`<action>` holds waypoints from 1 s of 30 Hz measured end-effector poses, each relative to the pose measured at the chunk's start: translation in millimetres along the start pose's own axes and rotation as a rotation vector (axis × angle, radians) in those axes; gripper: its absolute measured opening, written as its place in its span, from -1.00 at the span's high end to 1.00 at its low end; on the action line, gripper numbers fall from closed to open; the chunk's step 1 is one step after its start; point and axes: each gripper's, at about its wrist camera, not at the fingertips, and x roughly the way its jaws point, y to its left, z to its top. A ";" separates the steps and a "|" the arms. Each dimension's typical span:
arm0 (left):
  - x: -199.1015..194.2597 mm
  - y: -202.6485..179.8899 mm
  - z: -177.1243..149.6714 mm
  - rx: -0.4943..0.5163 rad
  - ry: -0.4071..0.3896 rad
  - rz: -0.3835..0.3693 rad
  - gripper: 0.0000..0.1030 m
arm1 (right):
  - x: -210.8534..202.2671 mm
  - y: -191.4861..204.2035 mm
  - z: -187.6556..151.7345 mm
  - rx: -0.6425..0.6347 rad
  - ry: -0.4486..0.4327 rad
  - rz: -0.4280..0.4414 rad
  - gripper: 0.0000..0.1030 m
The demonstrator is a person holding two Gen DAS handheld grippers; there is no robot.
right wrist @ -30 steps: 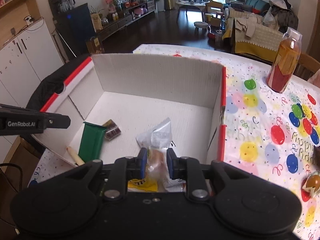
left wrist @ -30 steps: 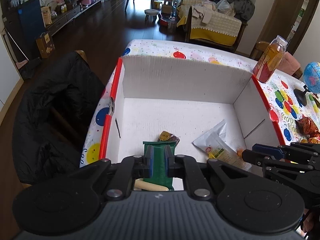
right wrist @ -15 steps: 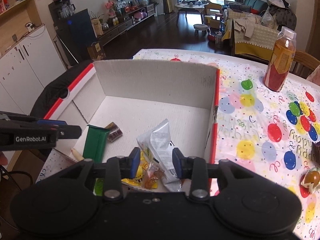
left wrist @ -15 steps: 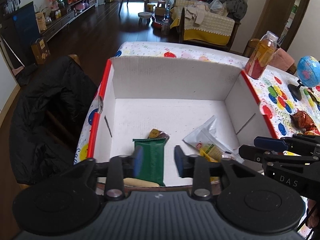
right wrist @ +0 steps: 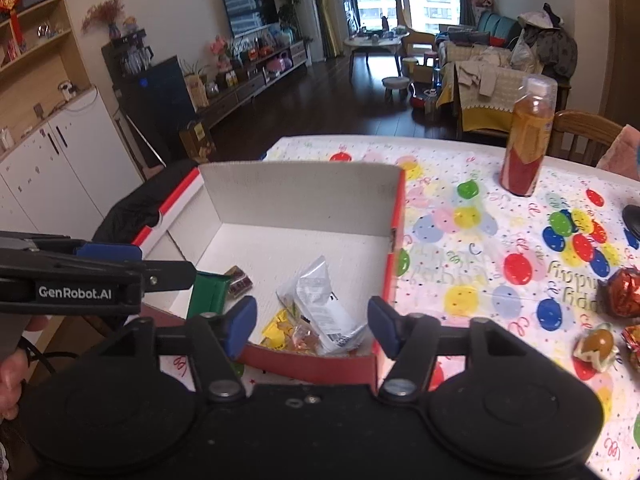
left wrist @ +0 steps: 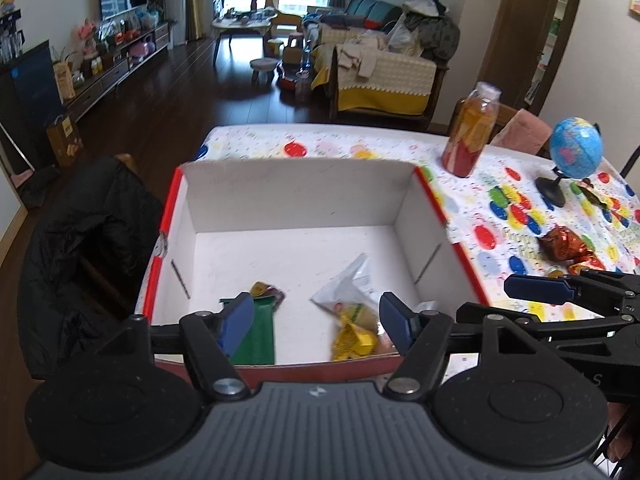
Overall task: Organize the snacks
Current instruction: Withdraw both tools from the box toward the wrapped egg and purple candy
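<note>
A: Status of each hand-held gripper?

B: Left hand-held gripper is now spread, having let go of the green pack, which lies in the box just ahead of its left finger. Right hand-held gripper has likewise spread; its clear bag lies between its fingers, inside the box.

A: Meaning?

B: Two snacks stowed. Foil sweets remain on the desk, right of it.

A: Legible writing?

B: "GenRobot.AI" on the left tool.

The left claw gapes empty above the green packet in the box.
</note>
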 end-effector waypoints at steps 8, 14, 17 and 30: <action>-16.7 -31.5 -0.5 0.034 -0.038 -0.053 -0.56 | -36.5 -20.1 -9.7 0.045 -0.052 -0.013 -0.52; -22.7 -57.8 -1.0 0.043 -0.060 -0.131 -0.64 | -65.5 -40.2 -21.3 0.063 -0.086 -0.043 -0.74; -24.6 -74.5 -2.2 0.060 -0.068 -0.164 -0.74 | -80.3 -53.4 -28.6 0.077 -0.105 -0.065 -0.83; -11.5 -170.6 -11.9 0.147 -0.061 -0.258 -0.99 | -126.7 -130.6 -68.6 0.176 -0.121 -0.182 -0.89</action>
